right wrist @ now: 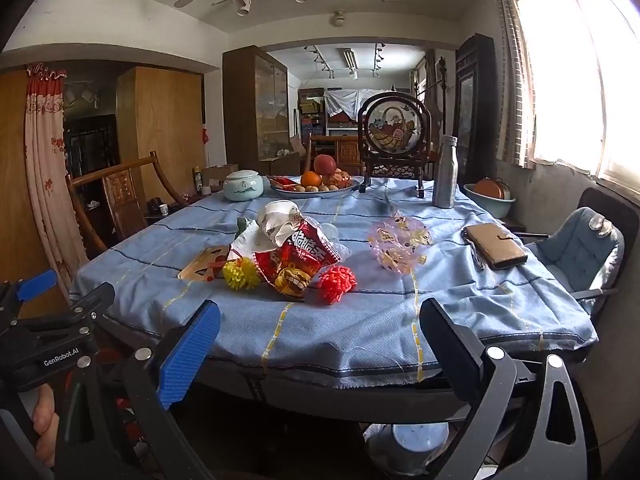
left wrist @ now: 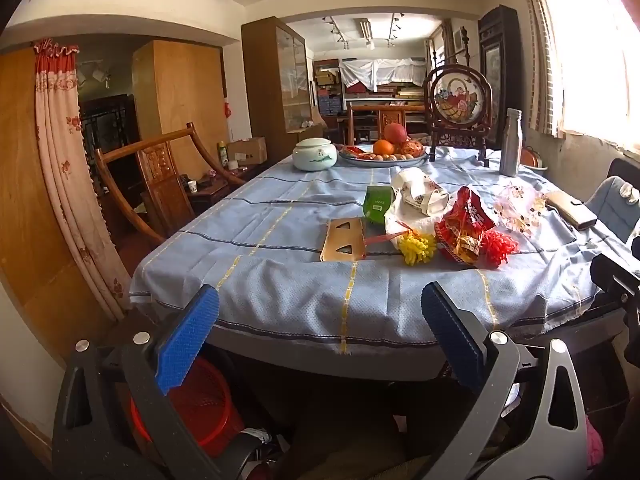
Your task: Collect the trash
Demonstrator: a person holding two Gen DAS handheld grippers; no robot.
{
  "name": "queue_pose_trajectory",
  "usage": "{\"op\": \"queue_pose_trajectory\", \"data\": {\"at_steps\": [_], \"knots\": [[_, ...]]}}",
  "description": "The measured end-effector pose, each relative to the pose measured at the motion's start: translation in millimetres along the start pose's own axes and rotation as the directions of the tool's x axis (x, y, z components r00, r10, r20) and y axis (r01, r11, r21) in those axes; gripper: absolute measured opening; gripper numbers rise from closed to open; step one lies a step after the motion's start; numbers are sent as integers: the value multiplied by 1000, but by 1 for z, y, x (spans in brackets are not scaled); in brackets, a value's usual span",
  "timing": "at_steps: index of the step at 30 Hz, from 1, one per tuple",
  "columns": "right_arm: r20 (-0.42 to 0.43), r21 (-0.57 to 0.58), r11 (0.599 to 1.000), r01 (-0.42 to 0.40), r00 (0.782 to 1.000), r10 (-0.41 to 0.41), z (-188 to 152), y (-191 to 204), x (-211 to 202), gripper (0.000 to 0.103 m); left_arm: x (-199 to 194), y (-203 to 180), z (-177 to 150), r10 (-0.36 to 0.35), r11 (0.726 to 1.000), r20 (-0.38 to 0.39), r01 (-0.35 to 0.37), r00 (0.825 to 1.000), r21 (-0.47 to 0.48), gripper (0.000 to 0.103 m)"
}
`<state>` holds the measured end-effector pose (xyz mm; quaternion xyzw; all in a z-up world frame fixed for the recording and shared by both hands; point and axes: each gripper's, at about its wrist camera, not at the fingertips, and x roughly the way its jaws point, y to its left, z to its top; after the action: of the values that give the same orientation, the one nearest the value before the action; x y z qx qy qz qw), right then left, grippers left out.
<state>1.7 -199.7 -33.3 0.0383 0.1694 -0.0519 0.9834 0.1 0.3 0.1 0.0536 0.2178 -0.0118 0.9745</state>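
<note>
Both grippers, left gripper (left wrist: 320, 320) & right gripper (right wrist: 320, 332), wide open, empty. Risk: red snack bag (right wrist: 298, 260) mid-frame drags the loose cloth (right wrist: 360, 320), tipping the bottle (right wrist: 445, 172) upper right.

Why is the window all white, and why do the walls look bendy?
In both wrist views the window is blown out by daylight, so nothing outside shows. The fisheye lens curves the walls and the table edge. In the left wrist view, under the table is dark shadow around the red basket.
</note>
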Motion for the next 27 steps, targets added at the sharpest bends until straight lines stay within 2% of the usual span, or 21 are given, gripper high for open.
{"op": "queue_pose_trajectory", "data": {"at_steps": [10, 11, 19, 27], "knots": [[0, -2, 1000, -4, 1000, 4, -1, 1, 0, 98, -1, 6, 1, 6, 1000, 10, -6, 1000, 12, 97], [1, -4, 1000, -4, 1000, 4, -1, 1, 0, 98, 0, 3, 0, -3, 1000, 1, 3, 1000, -11, 97], [1, -6, 1000, -4, 1000, 4, -1, 2, -1, 98, 2, 5, -3, -11, 1000, -3, 11, 1000, -23, 97], [1, -5, 1000, -4, 1000, 4, -1, 2, -1, 98, 3, 4, -3, -2, 1000, -1, 2, 1000, -4, 97]]}}
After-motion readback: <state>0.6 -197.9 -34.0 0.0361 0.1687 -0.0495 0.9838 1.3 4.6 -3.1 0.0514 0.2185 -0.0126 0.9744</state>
